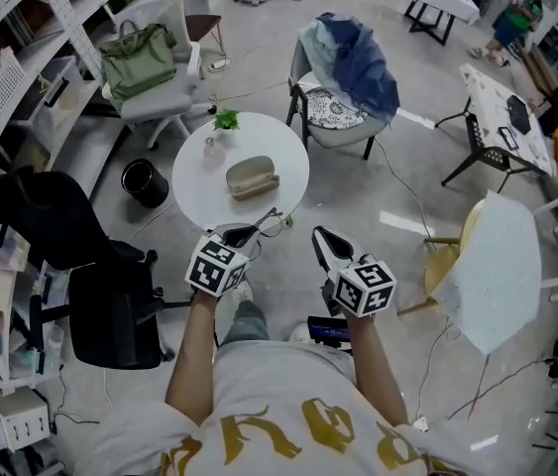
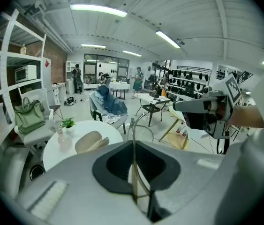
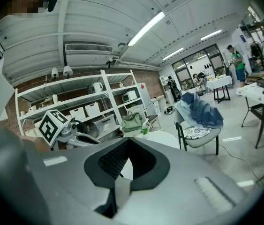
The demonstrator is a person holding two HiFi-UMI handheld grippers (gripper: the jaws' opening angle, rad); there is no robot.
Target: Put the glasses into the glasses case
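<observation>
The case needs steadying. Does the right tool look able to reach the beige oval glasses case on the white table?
Probably yes: the right tool is empty, with nothing between it and the beige oval glasses case; the left tool holds the wire-framed glasses aside.

Head view overhead, gripper views level, sharing table (image 1: 199, 178)

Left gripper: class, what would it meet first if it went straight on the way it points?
Probably the round white table, right of the beige oval glasses case; depth is unclear. The left gripper grips thin-framed glasses.
</observation>
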